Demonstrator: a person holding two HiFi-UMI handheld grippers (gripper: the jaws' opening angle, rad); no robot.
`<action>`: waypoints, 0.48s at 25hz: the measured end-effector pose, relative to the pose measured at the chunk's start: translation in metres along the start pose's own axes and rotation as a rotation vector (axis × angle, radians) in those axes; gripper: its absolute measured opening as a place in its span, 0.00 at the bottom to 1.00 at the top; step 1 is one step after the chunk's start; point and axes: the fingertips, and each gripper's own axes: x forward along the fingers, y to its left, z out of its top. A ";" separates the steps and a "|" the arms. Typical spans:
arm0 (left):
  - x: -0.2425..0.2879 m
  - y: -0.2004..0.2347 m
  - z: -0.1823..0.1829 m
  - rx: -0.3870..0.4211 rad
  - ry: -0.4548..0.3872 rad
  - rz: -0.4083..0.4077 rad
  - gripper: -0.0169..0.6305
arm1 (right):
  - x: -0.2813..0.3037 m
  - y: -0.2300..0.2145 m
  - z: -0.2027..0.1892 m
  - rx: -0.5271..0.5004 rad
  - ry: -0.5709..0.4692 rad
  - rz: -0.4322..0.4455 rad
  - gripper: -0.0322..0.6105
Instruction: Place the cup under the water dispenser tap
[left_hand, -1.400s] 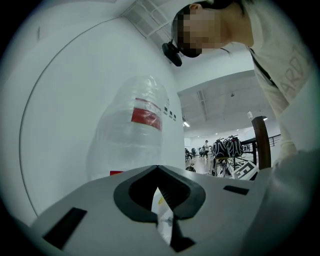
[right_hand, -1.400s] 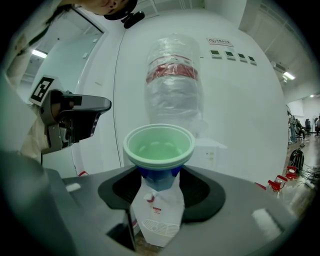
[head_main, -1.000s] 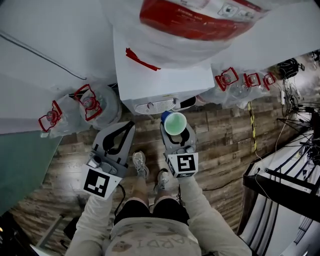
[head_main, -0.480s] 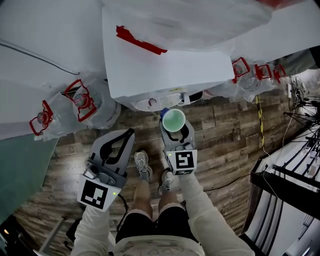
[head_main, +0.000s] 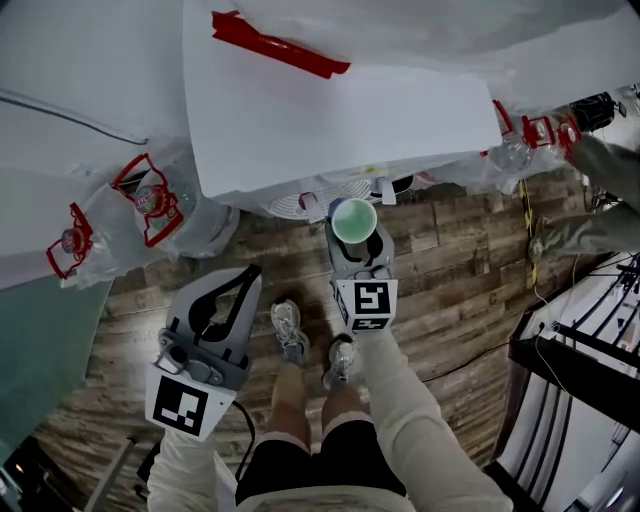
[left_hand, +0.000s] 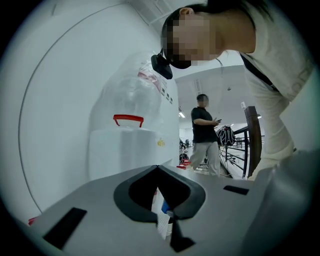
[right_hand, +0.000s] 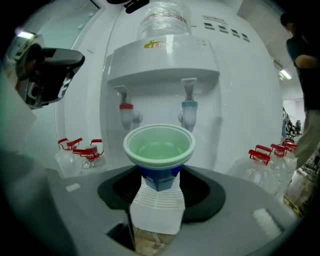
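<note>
The white water dispenser (right_hand: 165, 75) carries an upturned clear bottle (right_hand: 162, 20) on its top; how full it is cannot be told. On the wood floor (head_main: 450, 270), clear water jugs with red handles (head_main: 150, 200) stand at the dispenser's left side, and more (right_hand: 260, 170) at its right. The right gripper (head_main: 355, 250) pinches the cup (right_hand: 159, 145), upright, green-rimmed over a blue base, its pale green inside bare. The cup sits before the dispenser's front edge, lower than the red tap (right_hand: 126, 111) and blue tap (right_hand: 189, 110), nearer the blue. The left gripper (head_main: 247, 275) has its jaw tips pressed together on nothing.
</note>
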 end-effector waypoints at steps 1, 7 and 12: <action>0.000 0.001 -0.002 0.001 0.003 -0.001 0.04 | 0.004 -0.002 -0.004 -0.001 0.004 -0.003 0.43; 0.000 0.004 -0.010 0.011 0.012 -0.002 0.04 | 0.025 -0.010 -0.027 -0.005 0.040 -0.021 0.43; -0.001 0.006 -0.015 0.013 0.014 0.003 0.04 | 0.040 -0.020 -0.044 0.009 0.073 -0.044 0.43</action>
